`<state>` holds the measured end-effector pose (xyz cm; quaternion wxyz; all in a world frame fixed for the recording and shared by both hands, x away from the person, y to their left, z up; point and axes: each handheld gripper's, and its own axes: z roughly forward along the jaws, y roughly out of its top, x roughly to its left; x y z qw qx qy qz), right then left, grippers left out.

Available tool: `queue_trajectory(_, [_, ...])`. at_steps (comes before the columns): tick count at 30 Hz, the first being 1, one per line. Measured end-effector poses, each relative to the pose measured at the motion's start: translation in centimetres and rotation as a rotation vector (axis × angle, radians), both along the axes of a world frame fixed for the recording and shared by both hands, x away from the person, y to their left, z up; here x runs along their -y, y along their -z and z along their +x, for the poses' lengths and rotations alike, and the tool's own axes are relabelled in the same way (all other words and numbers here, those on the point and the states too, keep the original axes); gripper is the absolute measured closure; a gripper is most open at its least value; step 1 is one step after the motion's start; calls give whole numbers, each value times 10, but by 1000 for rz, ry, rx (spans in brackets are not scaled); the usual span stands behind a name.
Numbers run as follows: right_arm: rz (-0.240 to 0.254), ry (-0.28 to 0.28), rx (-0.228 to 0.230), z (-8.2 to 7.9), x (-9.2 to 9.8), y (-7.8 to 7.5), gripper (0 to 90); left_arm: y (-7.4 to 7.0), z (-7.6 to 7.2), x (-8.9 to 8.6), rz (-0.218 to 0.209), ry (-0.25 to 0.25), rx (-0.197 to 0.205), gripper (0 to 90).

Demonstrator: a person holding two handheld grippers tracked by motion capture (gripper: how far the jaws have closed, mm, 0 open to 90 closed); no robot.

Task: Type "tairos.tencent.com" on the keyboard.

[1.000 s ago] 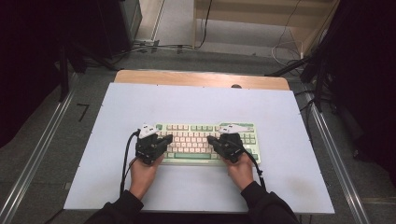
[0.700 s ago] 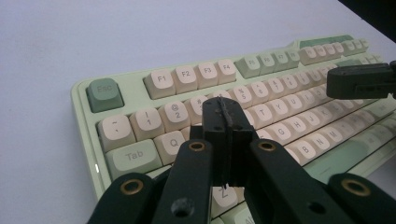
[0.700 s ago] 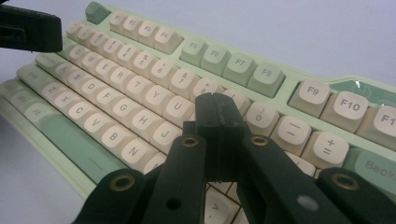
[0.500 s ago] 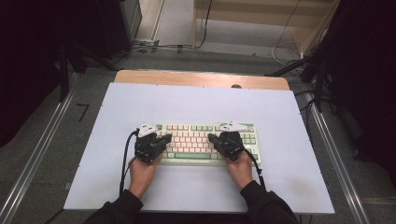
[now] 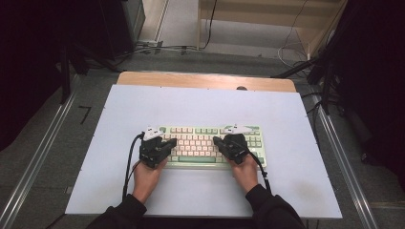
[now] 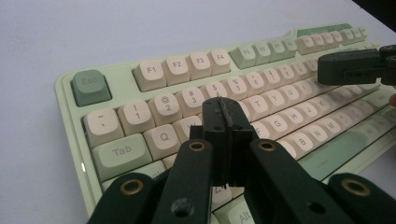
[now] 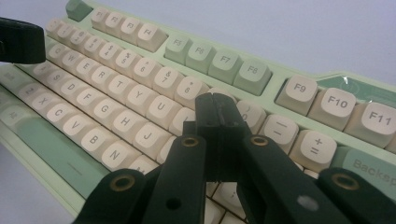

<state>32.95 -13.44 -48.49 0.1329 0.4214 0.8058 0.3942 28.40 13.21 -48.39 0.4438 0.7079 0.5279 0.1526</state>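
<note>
White table (image 5: 119,109) bears a mint-and-cream keyboard (image 5: 191,131); both grippers' jaws pressed together above its keys.

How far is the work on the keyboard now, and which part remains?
Done: both tools are in place over the pale green keyboard with cream keys, jaws shut. In hand: the left hand-held gripper has its closed tip above the keys near W and E, and the right hand-held gripper above the keys near 9 and I. Left: I cannot tell whether any key is pressed, nor how many remain.
</note>
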Motion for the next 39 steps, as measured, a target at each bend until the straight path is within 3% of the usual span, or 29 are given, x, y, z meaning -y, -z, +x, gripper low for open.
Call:
queue_trajectory(5, [-29, 5, -24, 2, -2, 2, 873, 0, 0, 1, 0, 1, -2, 900])
queue_trajectory(20, [15, -74, 1, -15, -5, -10, 873, 0, 0, 0, 1, 2, 0, 900])
queue_trajectory(39, [-6, -105, -22, -21, -10, -3, 873, 0, -1, 0, 3, -2, 1, 900])
